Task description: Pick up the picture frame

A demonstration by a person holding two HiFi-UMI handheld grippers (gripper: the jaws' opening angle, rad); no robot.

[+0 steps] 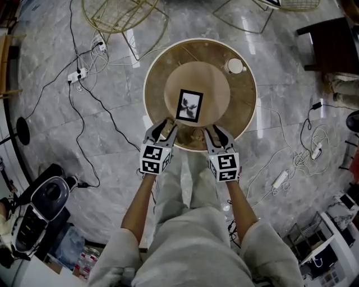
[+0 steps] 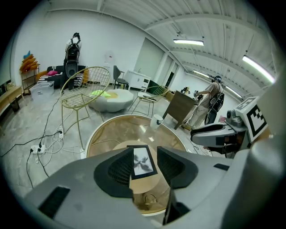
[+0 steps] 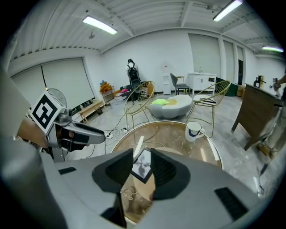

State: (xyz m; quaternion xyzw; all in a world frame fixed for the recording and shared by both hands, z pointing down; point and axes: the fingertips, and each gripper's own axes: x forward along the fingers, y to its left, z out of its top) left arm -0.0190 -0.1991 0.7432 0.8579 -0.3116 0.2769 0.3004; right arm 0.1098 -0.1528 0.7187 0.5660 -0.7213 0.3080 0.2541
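Note:
The picture frame [image 1: 189, 105] is black with a pale print and lies flat on the round wooden disc [image 1: 213, 81] in the middle of the round glass table [image 1: 247, 106]. Both grippers hover at the table's near edge, short of the frame. My left gripper [image 1: 164, 128] is open and empty, and the frame [image 2: 142, 162] shows through the gap of this gripper [image 2: 145, 150]. My right gripper [image 1: 217, 133] is also open and empty, with the frame [image 3: 143, 167] seen between its fingers and beyond this gripper [image 3: 141, 153].
A white mug [image 1: 235, 66] stands on the glass at the far right of the table. Gold wire chairs [image 1: 120, 14] stand beyond it. Cables and power strips [image 1: 78, 74] lie on the marble floor to the left and right. A dark cabinet [image 1: 331, 45] is at the right.

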